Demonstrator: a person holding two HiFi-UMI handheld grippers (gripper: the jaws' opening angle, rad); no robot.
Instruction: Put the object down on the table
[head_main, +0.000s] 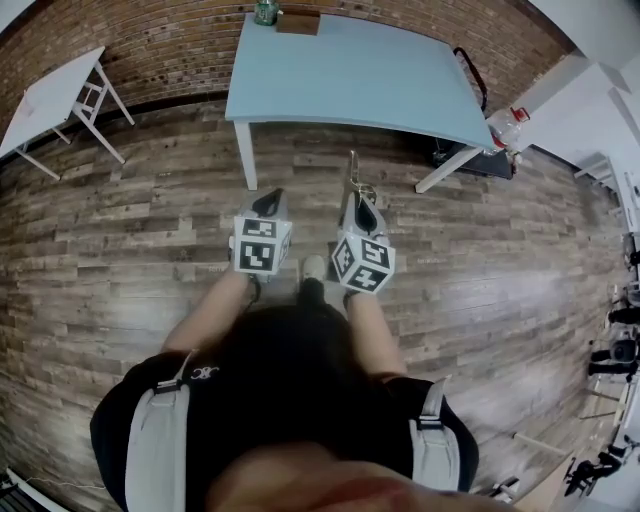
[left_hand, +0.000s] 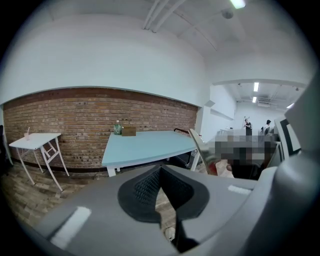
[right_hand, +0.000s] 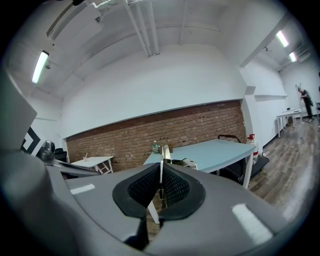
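Fingers (right_hand: 145, 189) of the right gripper (right_hand: 161, 169) are clamped on a thin metal utensil (head_main: 353, 172), held over the wooden floor (head_main: 150, 250), short of the far pale blue surface (head_main: 350, 70). The left gripper (left_hand: 160, 171) has its fingers closed together, empty.

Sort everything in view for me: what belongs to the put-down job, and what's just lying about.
Job in hand:
- thin metal object, clamped in the right gripper
- blue table, where it goes

Lying about:
- green bottle and brown box at the table's far edge
- white side table
- clear bottle beside the table
- left gripper, shut on nothing
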